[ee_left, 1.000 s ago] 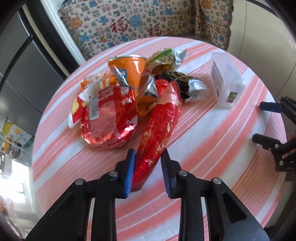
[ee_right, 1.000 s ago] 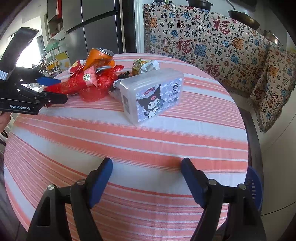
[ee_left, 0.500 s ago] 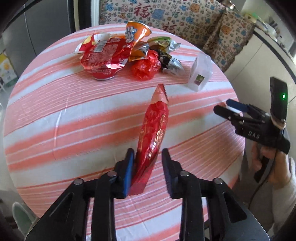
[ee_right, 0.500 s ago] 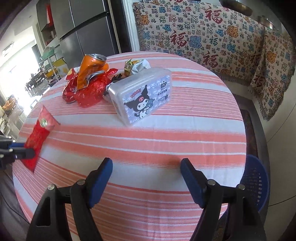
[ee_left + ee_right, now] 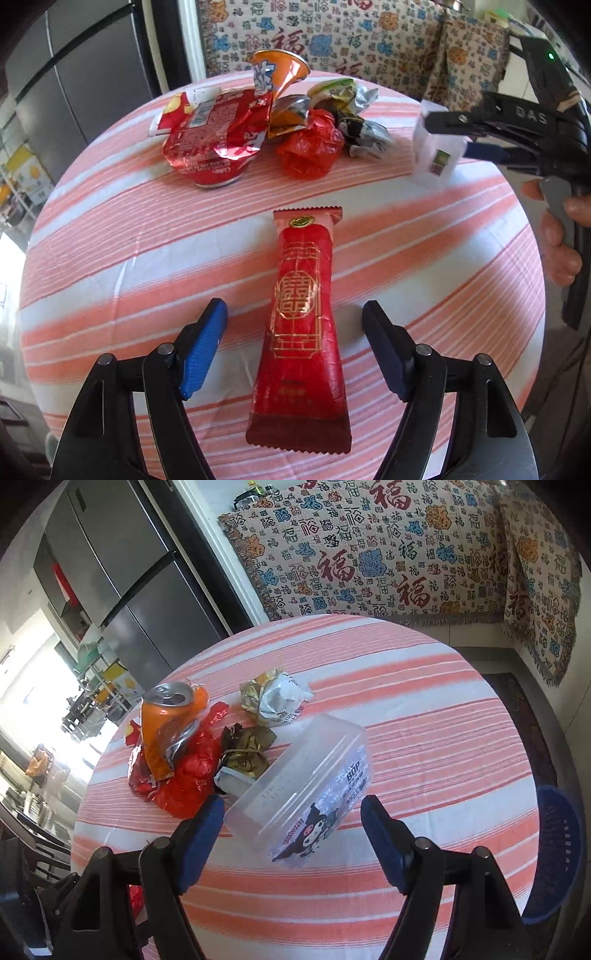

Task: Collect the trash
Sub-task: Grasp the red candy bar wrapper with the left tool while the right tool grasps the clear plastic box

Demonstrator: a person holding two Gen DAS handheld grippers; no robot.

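the left gripper [image 5: 293, 345] has just spread wide, dropping the red wrapper [image 5: 301, 325] near the table's edge; the right gripper [image 5: 291, 830] gapes around the plastic box [image 5: 303, 794].

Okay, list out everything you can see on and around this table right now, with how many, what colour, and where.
long wrapper: 1, red with gold print, flat on the tablecloth between the open left fingers
crumpled snack bag: 1, red, far side, left of the pile
crushed can: 1, orange, upright in the pile
crumpled plastic bag: 1, red, beside the can
foil wrappers: at least 2, gold, silver and dark, behind the box
plastic box: 1, clear with a cartoon label, tilted, between the right fingers
tablecloth: 1, orange and white stripes
basket: 1, blue, beside the table
left gripper: 1, black, open
right gripper: 1, black, open
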